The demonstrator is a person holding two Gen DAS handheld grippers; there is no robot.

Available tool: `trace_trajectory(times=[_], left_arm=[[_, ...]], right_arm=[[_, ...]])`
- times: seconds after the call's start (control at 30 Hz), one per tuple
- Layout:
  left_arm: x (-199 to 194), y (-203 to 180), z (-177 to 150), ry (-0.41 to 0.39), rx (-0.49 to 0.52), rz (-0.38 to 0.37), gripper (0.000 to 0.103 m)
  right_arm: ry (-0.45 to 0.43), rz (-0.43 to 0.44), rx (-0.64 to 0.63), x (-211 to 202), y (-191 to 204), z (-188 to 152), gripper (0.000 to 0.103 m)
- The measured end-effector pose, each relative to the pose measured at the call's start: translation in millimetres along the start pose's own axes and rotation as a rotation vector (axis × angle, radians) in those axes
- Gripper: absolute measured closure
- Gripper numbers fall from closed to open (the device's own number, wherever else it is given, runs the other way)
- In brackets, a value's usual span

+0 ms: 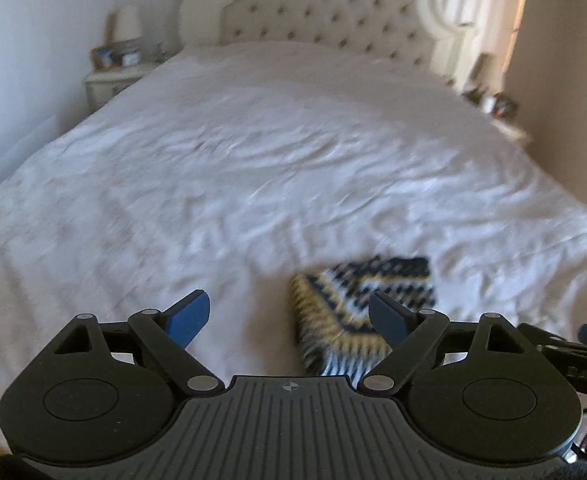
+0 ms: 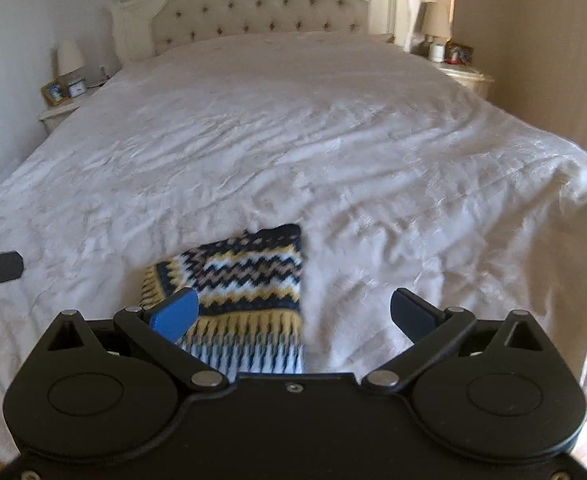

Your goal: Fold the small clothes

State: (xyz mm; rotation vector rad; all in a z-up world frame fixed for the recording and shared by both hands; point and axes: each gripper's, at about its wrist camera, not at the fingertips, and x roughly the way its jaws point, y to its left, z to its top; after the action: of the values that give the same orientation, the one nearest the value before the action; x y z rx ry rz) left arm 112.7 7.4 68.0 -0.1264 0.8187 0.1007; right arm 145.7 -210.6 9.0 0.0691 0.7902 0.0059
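Folded patterned knit garment (image 2: 245,292) lying flat on the white bed (image 2: 333,152), near edge, about 6 o'clock. Left gripper (image 1: 289,318) and right gripper (image 2: 293,312) both wide open, empty, above it. Best checked for squared edges, then left alone.

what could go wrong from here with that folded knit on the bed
1. The folded knit garment lies near the foot edge of the bed; a careless nudge could push it off.
2. Both grippers, left and right, stand open just above it with nothing held; a blue pad could snag the loose knit and undo the fold.
3. The bedspread is wrinkled and soft, so the fold may slump if pressed.
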Motion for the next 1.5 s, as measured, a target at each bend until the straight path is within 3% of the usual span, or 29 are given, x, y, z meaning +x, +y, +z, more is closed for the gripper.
trace_trajectory(times=[0.3,0.47,0.77,1.5], left_arm=[[5.0,-2.3,-46.8,0.188,0.009,0.072,0.018],[3.4,-2.8,-69.7,0.259,0.032,0.081,0.022],[-1.6,-9.5,-85.0,0.279,0.084,0.09,0.022],[-10.7,-23.8,-84.8,0.279,0.117,0.082,0.022]], right_arm=[[0.171,0.124,0.068,-7.6,-3.5,-37.3,0.001],[0.188,0.118,0.048,-18.2,-0.2,-53.7,0.001],[0.179,0.09,0.019,-28.4,6.2,-64.0,0.001],[0.158,0.108,0.042,-35.8,1.8,-60.0,0.002]])
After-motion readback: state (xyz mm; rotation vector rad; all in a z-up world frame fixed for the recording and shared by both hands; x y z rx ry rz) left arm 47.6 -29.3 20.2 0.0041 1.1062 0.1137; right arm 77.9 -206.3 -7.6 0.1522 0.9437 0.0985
